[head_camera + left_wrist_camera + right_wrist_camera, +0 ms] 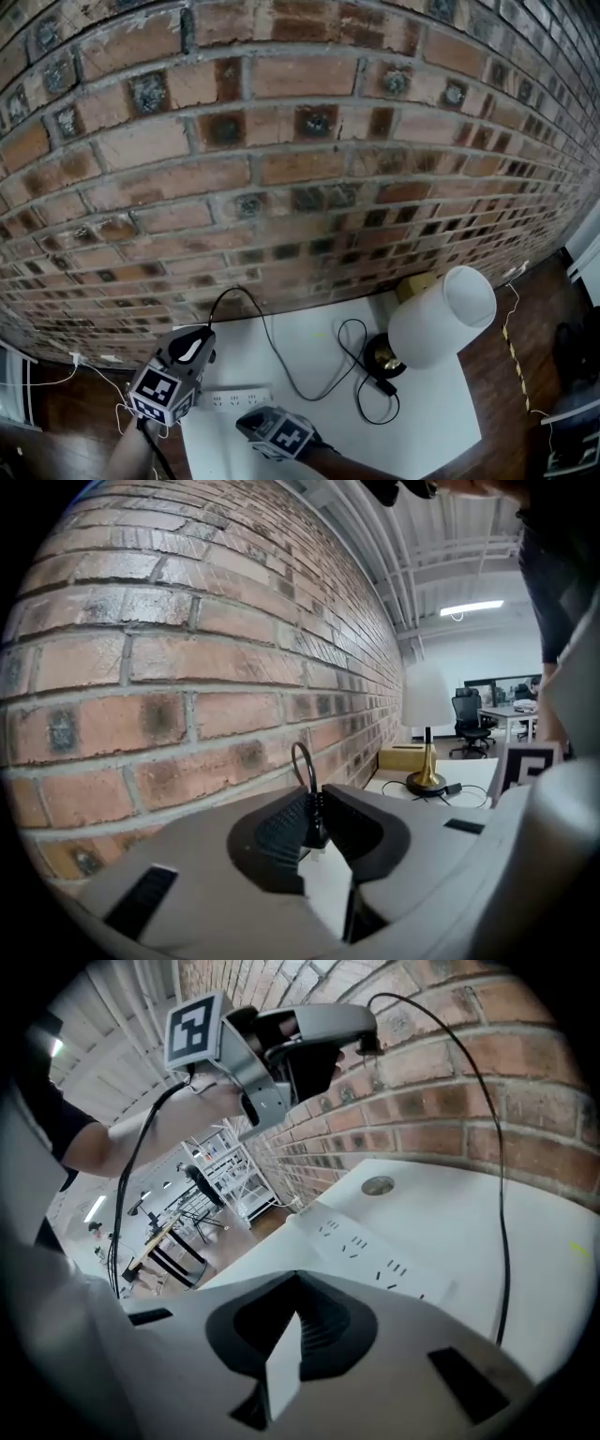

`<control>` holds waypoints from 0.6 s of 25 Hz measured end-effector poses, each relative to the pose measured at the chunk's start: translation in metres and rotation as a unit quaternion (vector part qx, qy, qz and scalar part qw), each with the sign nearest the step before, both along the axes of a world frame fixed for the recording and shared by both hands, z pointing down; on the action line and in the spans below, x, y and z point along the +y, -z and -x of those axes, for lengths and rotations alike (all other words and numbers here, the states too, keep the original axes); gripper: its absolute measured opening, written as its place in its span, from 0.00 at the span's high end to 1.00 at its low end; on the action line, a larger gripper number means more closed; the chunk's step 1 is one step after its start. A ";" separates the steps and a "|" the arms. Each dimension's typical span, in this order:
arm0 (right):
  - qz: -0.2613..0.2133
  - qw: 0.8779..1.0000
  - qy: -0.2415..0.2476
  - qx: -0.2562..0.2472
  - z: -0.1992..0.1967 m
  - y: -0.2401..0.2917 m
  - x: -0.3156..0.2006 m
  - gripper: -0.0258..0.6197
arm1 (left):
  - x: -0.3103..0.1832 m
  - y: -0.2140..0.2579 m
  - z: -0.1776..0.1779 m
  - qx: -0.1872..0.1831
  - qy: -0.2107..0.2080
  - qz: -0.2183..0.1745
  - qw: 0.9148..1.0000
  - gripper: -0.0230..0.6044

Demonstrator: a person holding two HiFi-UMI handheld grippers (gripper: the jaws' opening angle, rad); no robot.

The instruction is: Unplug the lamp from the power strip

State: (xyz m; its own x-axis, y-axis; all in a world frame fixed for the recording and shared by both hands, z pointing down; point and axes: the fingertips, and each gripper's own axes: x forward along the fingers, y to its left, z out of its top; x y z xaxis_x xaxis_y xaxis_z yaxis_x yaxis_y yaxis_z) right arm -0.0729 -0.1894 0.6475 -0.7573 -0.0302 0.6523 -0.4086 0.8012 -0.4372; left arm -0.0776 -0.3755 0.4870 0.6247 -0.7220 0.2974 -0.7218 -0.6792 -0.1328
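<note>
Above the white table (427,417), the left claw (317,806) pinches the lamp's (441,319) black plug (315,832) clear of the power strip (236,398). The right claw (298,1281) is closed and empty. Unplugging looks done; next, lay the plug down.

Left gripper (317,819): grey shell, black ribbed pads (281,831) | right gripper (298,1283): same | marker cubes (161,392): black-white squares | sleeve (52,1115): dark

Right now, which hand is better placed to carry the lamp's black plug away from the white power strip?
Left: the left tongs are shut on the black plug, held clear of the white power strip. The right tongs are shut, empty, beside it.
</note>
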 end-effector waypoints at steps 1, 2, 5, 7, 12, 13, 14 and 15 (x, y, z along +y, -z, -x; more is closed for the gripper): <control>-0.002 1.000 -0.006 -0.009 -0.002 0.006 -0.001 0.95 | -0.002 -0.005 -0.004 -0.011 -0.006 0.001 1.000 0.86; -0.004 1.000 -0.014 -0.021 -0.004 0.012 -0.002 0.95 | -0.004 -0.013 -0.007 -0.020 -0.011 0.004 1.000 0.86; -0.011 0.997 -0.041 -0.060 -0.011 0.034 -0.008 0.95 | -0.007 -0.043 -0.010 -0.024 -0.009 0.035 0.999 0.86; -0.016 0.995 -0.057 -0.077 -0.018 0.045 -0.013 0.95 | -0.011 -0.061 -0.007 -0.014 0.003 0.060 0.998 0.86; -0.020 0.993 -0.082 -0.086 -0.039 0.055 -0.022 0.95 | -0.019 -0.089 -0.014 -0.028 0.005 0.078 0.997 0.86; -0.019 0.993 -0.085 -0.085 -0.042 0.054 -0.023 0.95 | -0.020 -0.094 -0.017 -0.037 0.000 0.079 0.996 0.85; -0.017 0.992 -0.087 -0.084 -0.044 0.052 -0.024 0.95 | -0.020 -0.099 -0.020 -0.044 -0.004 0.081 0.996 0.85; -0.015 0.992 -0.091 -0.083 -0.047 0.050 -0.024 0.95 | -0.021 -0.105 -0.024 -0.049 -0.008 0.084 0.995 0.85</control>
State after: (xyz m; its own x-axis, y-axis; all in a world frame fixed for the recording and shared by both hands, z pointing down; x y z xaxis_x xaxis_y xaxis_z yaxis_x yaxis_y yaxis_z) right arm -0.0258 -0.2136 0.5973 -0.8345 -0.1936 0.5158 -0.4717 0.7348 -0.4873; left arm -0.0541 -0.3964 0.5917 0.5973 -0.6470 0.4738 -0.7002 -0.7089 -0.0853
